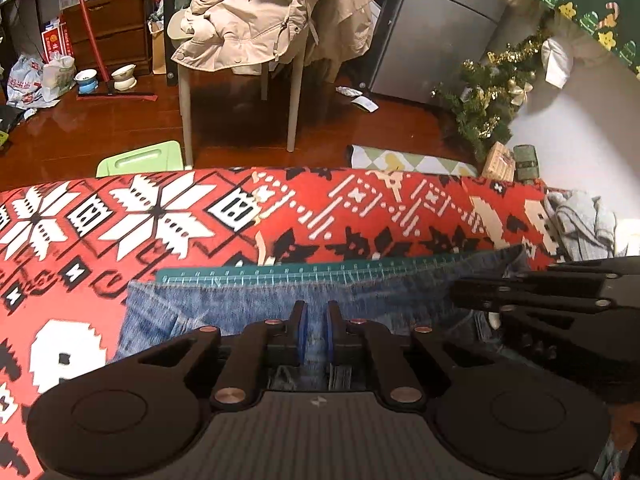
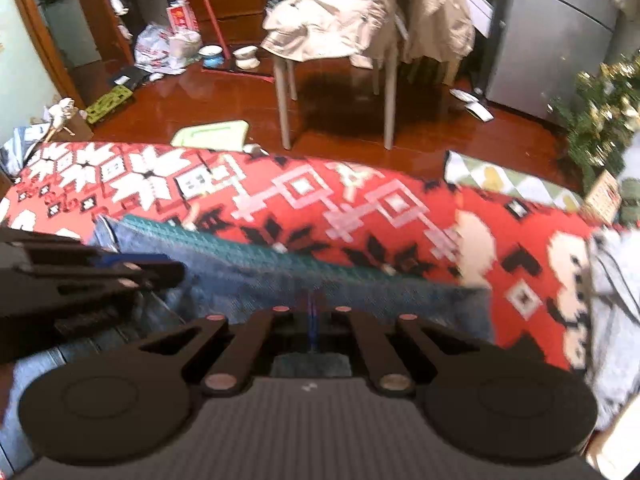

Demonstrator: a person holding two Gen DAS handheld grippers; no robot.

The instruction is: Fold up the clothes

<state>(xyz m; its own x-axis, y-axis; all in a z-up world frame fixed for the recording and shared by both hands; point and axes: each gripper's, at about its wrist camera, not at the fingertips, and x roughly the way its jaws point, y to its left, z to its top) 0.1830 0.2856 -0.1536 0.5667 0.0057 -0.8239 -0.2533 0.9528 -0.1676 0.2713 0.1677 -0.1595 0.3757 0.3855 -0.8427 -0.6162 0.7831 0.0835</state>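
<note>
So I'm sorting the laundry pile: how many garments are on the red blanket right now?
2. Blue jeans lie under both grippers, partly over the green cutting mat. A grey garment is bunched at the blanket's right end. More may be hidden out of frame.

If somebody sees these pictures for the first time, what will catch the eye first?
Probably the red patterned blanket that fills the middle of both views. On it lie blue jeans over a green cutting mat, with both grippers low above them. Behind, a beige coat is draped over a chair.
</note>
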